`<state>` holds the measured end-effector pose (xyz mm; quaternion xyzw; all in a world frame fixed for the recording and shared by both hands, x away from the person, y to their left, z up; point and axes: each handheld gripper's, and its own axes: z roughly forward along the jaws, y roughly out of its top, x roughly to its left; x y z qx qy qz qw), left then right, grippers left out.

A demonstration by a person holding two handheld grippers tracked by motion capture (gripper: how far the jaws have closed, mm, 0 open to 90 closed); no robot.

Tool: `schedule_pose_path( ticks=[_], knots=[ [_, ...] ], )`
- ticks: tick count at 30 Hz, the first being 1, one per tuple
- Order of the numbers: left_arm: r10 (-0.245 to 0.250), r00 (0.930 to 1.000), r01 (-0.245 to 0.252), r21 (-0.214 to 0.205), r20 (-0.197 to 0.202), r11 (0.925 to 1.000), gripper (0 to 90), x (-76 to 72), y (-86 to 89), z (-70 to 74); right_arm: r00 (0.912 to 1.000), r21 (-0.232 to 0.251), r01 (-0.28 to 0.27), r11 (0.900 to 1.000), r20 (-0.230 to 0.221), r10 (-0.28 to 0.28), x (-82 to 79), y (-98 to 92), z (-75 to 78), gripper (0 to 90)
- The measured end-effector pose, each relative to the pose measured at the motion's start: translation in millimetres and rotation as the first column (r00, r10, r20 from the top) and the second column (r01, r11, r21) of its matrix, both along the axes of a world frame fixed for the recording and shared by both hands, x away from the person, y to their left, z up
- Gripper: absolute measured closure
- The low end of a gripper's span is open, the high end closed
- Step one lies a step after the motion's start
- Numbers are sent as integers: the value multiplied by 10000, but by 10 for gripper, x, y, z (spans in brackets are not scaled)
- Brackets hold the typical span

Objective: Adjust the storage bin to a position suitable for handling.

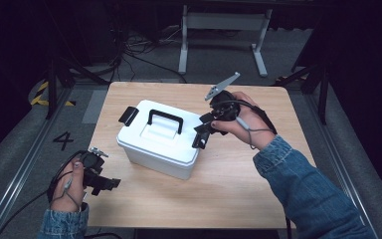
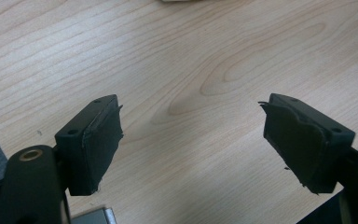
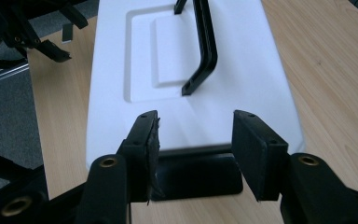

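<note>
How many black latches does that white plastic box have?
2 that I can see. One black latch sticks out from the far-left end of the white plastic box; the other black latch sits at its right end, below the right tool.

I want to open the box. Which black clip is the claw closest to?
The clip at the box's right end, right under the open right claw. The other clip sticks out at the far left end.

Closed white box (image 1: 160,139), black handle (image 1: 165,119)
</note>
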<state>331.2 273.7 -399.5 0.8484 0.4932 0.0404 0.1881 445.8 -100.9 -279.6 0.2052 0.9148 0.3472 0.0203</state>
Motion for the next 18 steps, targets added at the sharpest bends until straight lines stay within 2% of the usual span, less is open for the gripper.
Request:
schedule_pose_path(
  ticks=[5, 6, 10, 18],
  knots=[
    [-83, 10000, 83, -24, 28, 10000, 199, 16, 1, -7, 9999, 81, -126, 9999, 31, 126, 80, 171, -24, 511],
    [-109, 9999, 109, -33, -7, 9999, 199, 15, 1, -6, 10000, 73, 15, 10000, 35, -16, 134, 259, -42, 508],
    [-141, 9999, 141, -55, 41, 9999, 198, 16, 8, 4, 9998, 203, 147, 9997, -127, -144, 225, 371, -72, 505],
    [-141, 9999, 141, -74, -38, 9999, 196, 29, 5, -1, 9993, 30, 56, 10000, -369, -55, 366, 639, -152, 532]
  ],
)
